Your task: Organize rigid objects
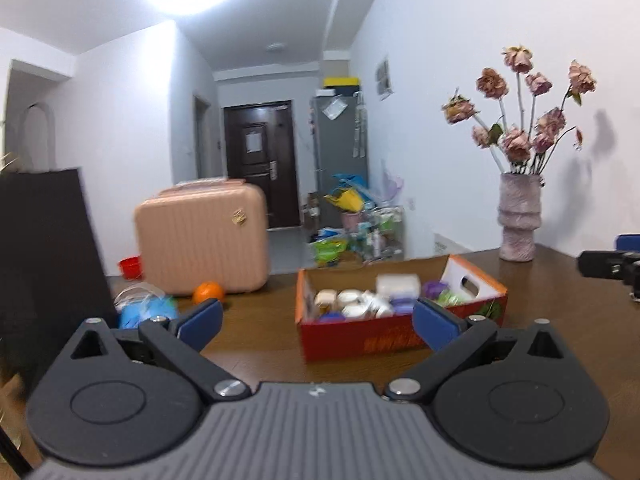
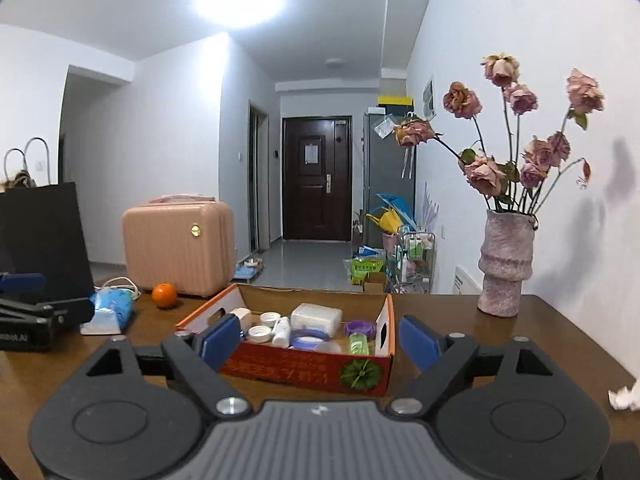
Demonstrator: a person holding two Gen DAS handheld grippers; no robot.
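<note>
A red-and-orange cardboard box (image 1: 360, 340) (image 2: 288, 372) stands on the brown wooden table (image 1: 260, 344) (image 2: 500, 340). Inside it lie several small rigid items: white jars (image 2: 264, 326), a white rectangular container (image 2: 316, 317), a purple ring-shaped lid (image 2: 360, 327) and a green bottle (image 2: 359, 345). My left gripper (image 1: 318, 322) is open, its blue pads wide apart with nothing between them, a little short of the box. My right gripper (image 2: 320, 340) is also open and empty, facing the box's front wall. Each gripper shows at the other view's edge.
An orange (image 1: 208, 292) (image 2: 164, 295), a blue packet (image 1: 148, 314) (image 2: 112, 308) and a pink suitcase (image 1: 202, 236) (image 2: 178, 242) sit left of the box. A black bag (image 1: 48, 264) stands far left. A vase of dried roses (image 1: 518, 216) (image 2: 504, 264) stands at the right. Crumpled tissue (image 2: 624, 398) lies near the right edge.
</note>
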